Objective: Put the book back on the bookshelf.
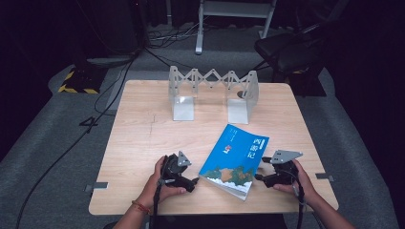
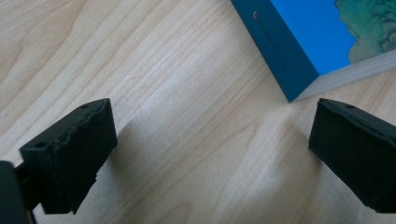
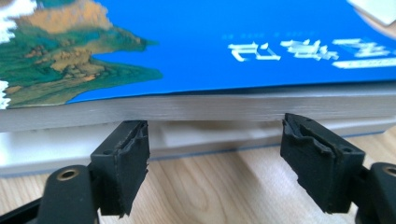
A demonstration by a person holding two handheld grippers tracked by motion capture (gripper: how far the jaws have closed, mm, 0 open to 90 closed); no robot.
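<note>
A blue paperback book (image 1: 236, 159) with a landscape cover lies flat on the wooden table (image 1: 138, 133), near the front. My left gripper (image 1: 195, 182) rests on the table just left of the book's near corner (image 2: 299, 70), open, with bare wood between its jaws. My right gripper (image 1: 258, 177) is at the book's right side, open, its fingertips (image 3: 126, 154) right up against the page edge (image 3: 210, 105). The book's upper pages look slightly lifted from the lower block there.
A white expandable book rack (image 1: 212, 90) with two upright end plates stands at the back of the table. Cables, a chair and a frame stand on the grey floor beyond. The table's front edge lies just under both hands.
</note>
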